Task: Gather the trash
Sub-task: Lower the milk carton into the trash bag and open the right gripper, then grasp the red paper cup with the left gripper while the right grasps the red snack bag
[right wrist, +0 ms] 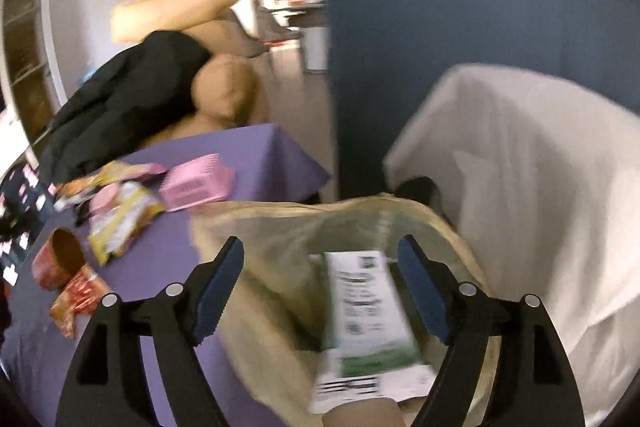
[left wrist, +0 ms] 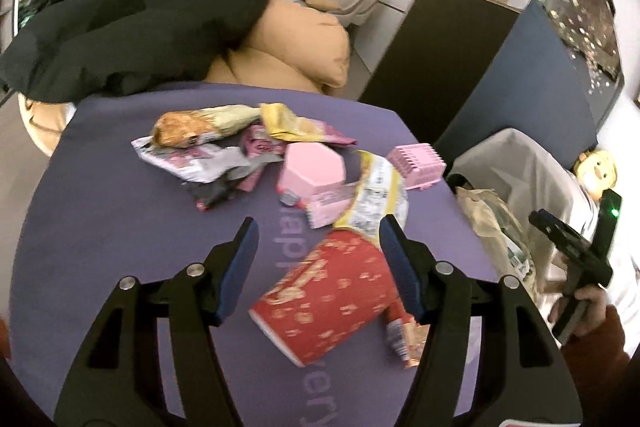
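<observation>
Fingers (left wrist: 394, 239) spread around one red cup (left wrist: 324, 291), two pink boxes (left wrist: 316, 167) beyond.

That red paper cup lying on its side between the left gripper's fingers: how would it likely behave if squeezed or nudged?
The red paper cup with gold print is probably light and thin-walled, so a hard squeeze may crush it. Lying on its side on the purple table cover, it could roll if nudged. The left gripper stands open around it.
</observation>
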